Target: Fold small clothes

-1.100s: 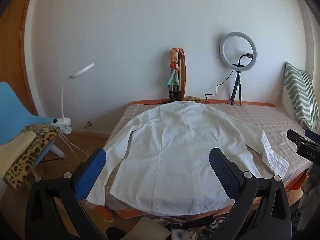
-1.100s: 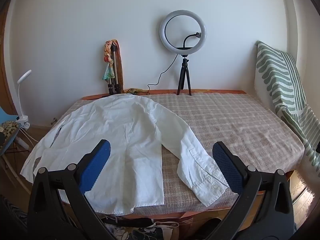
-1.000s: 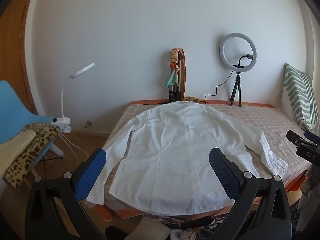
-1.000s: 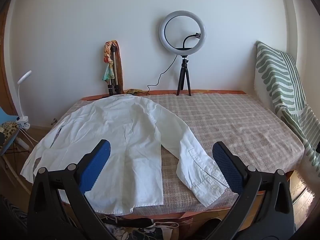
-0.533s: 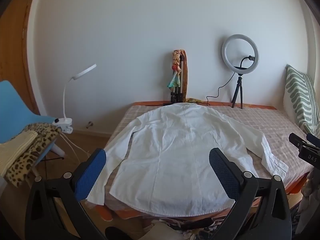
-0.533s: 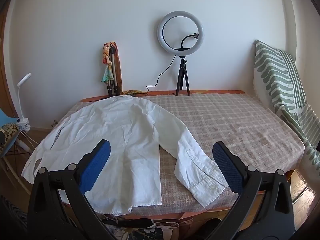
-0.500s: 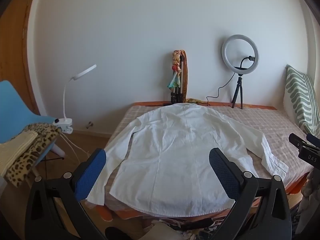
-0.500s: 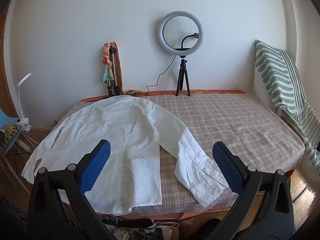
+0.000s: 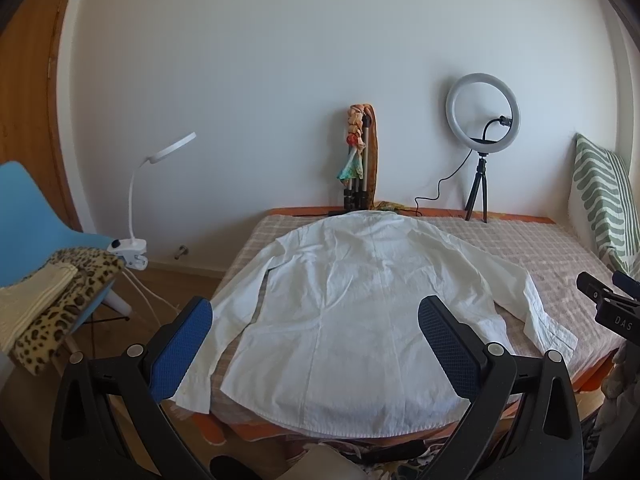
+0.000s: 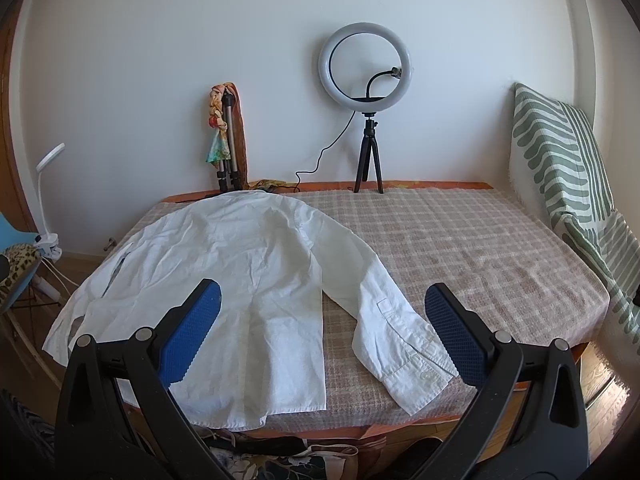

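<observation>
White cotton, the shirt [image 9: 360,300] lies face down and spread flat across the middle of the frame on the checked cover [image 10: 460,248], collar toward the wall, nothing folded yet. The left gripper [image 9: 316,344] and right gripper [image 10: 322,328] both hover at the lower edge with jaws wide apart, holding nothing. One sleeve [image 9: 200,344] hangs off the cover's edge at lower left; I judge that lifting it carelessly could drag the body off square. The other cuff [image 10: 404,364] sits near the front edge at lower right, and a shallow pinch there could slip or catch the cover too.
</observation>
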The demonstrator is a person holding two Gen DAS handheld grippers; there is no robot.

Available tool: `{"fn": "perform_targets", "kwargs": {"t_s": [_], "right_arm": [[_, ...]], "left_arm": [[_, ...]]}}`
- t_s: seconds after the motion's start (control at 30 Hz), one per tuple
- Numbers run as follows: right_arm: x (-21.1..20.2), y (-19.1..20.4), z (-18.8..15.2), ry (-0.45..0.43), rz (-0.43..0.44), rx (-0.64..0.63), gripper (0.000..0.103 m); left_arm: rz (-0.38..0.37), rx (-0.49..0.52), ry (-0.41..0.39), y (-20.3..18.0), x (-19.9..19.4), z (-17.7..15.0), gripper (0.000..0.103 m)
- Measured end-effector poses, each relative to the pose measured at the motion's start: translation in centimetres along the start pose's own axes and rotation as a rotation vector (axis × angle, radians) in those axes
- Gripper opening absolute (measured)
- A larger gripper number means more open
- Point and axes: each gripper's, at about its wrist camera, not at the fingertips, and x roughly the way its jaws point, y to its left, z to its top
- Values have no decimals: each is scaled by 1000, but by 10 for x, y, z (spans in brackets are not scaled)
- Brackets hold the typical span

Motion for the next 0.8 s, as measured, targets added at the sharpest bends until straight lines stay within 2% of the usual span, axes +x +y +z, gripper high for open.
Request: {"fn": "perform_targets", "kwargs": {"t_s": [0.8], "right_arm": [[4, 3, -2, 13, 3, 0, 103]], "left_arm": [[7, -1, -6, 2, 1, -1, 103]]}}
